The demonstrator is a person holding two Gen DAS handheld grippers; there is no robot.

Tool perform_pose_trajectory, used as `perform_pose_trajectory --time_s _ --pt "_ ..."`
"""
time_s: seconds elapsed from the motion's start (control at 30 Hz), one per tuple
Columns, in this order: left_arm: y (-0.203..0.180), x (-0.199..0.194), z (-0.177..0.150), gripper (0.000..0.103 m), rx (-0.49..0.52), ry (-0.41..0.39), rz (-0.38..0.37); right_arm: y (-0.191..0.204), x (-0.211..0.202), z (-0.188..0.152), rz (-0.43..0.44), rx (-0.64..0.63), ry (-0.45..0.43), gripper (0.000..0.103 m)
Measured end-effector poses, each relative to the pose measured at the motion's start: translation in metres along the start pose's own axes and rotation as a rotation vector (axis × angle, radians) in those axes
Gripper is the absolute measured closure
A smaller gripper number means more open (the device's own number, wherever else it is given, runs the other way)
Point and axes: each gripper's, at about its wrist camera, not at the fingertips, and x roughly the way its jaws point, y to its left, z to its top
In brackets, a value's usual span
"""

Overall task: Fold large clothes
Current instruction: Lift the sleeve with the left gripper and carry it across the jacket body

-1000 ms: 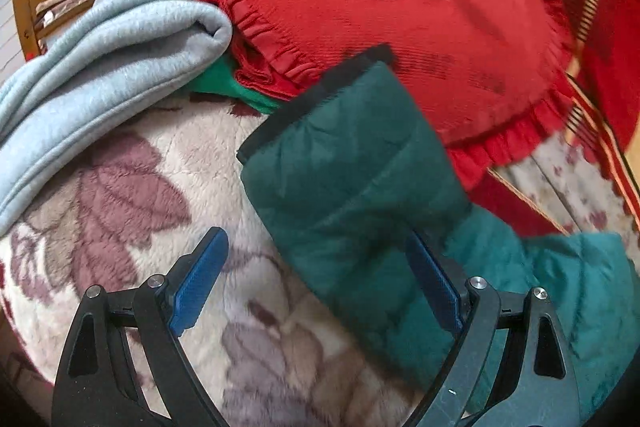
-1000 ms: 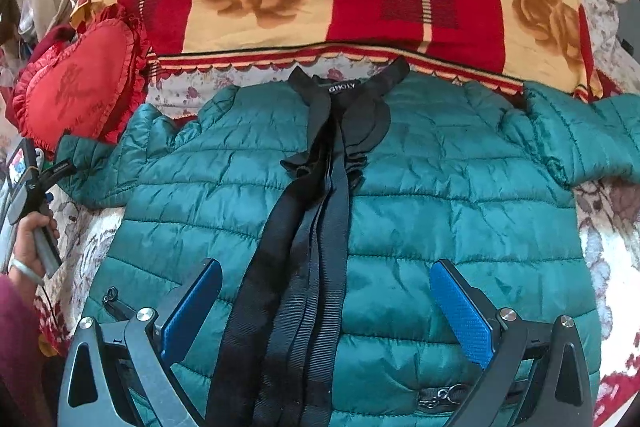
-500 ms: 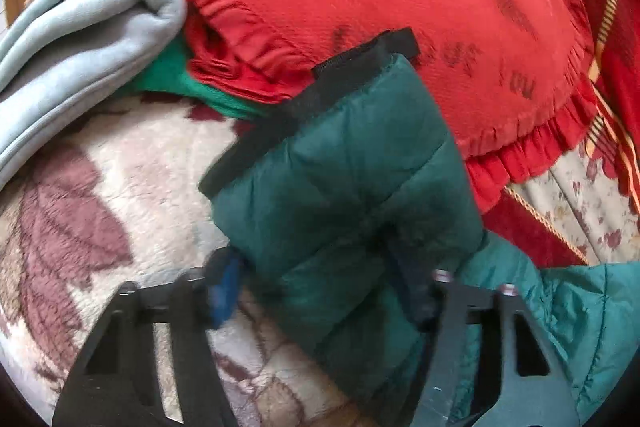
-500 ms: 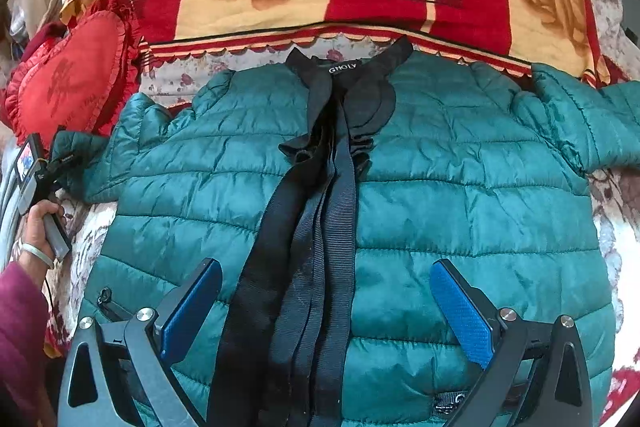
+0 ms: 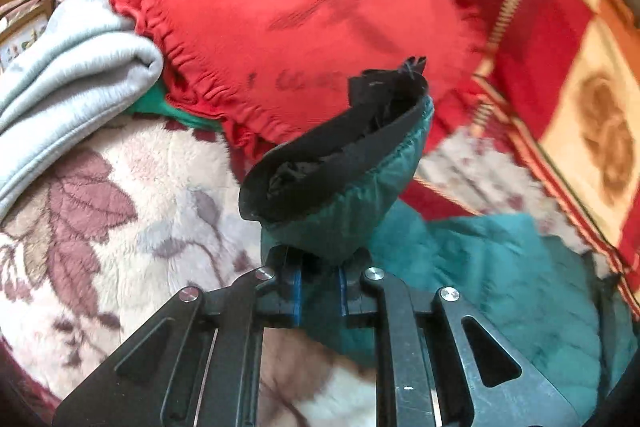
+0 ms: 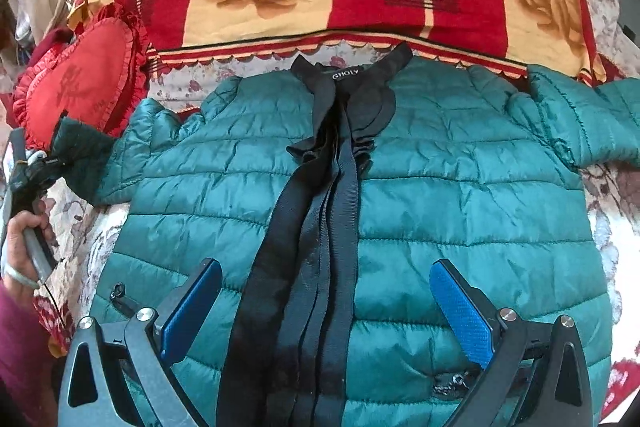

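White letters on the black collar (image 6: pixel 347 75) of the green puffer jacket (image 6: pixel 440 187), straight ahead of the right gripper's spread jaws and far beyond them, seem to read "GHOLY", though this is uncertain. Dark marks on the red heart cushion (image 5: pixel 304 11), beyond the left gripper's jaws, are too blurred to read.

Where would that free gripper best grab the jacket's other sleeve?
Probably near the cuff end of the far sleeve, coming from the outer side. It lies flat and spread away from the jacket body, so the open right gripper could pinch it as the left gripper pinches its sleeve.
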Motion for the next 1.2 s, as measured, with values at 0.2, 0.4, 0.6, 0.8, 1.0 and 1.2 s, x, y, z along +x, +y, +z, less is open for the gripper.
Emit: perform_pose_trajectory --time_s 0.2,0.4,0.6,0.8,1.0,1.2 --pt "-0.042 -0.042 -0.018 0.092 0.041 0.006 -0.069 -0.006 -0.010 -0.008 -0.002 0.004 -0.002 0.000" --pt "-0.074 -0.071 -0.030 0.093 0.096 0.010 -0.115 -0.023 -0.020 -0.012 -0.038 0.028 -0.012 0.000" --pt "-0.107 -0.097 -0.044 0.093 0.146 0.024 -0.179 -0.037 -0.031 -0.014 -0.046 0.064 -0.024 0.000" --pt "-0.143 -0.117 -0.053 0.093 0.201 0.031 -0.236 -0.042 -0.040 -0.017 -0.037 0.076 -0.038 0.000" --pt "-0.175 -0.130 -0.063 0.093 0.243 0.034 -0.273 -0.046 -0.044 -0.019 -0.031 0.087 -0.044 0.000" --pt "-0.207 -0.141 -0.075 0.093 0.291 0.043 -0.308 -0.054 -0.045 -0.021 -0.029 0.102 -0.040 0.000"
